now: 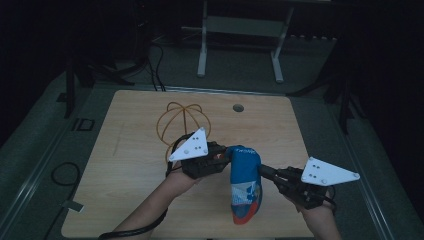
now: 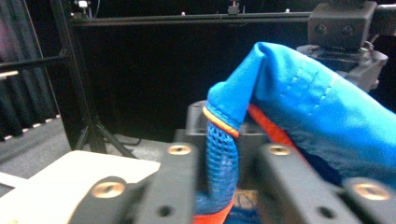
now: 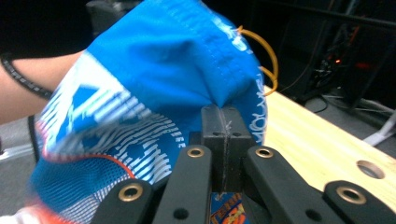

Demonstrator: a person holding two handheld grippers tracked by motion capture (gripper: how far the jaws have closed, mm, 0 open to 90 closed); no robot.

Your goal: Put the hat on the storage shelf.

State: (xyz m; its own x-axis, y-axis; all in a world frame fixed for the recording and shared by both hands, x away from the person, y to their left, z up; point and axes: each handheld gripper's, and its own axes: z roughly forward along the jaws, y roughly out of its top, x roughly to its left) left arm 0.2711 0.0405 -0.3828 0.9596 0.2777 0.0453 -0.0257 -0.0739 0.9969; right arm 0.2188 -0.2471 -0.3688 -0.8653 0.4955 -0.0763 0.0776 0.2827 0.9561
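A blue garment (image 1: 244, 182) with orange trim and white print is held up above the near middle of the wooden tabletop (image 1: 125, 165), between the two grippers. Its upper end is raised and its lower end hangs down towards the near edge of the tabletop.

The left gripper (image 1: 224, 159) is seen at the garment's upper left side. In the left gripper view, a blue mesh edge with an orange hem (image 2: 222, 140) is pinched between the two black jaws, so this gripper is clenched on the garment.

The right gripper (image 1: 264, 171) is brought in from the right, and its tips meet the garment's right side. In the right gripper view, the jaws are pressed together with a fold of the blue cloth (image 3: 219, 100) caught at their tips; the garment is grasped here too.

A yellow wire-frame sphere (image 1: 182, 122) is set on the tabletop just beyond the left gripper. A small round hole (image 1: 238, 107) is seen in the far part of the tabletop.
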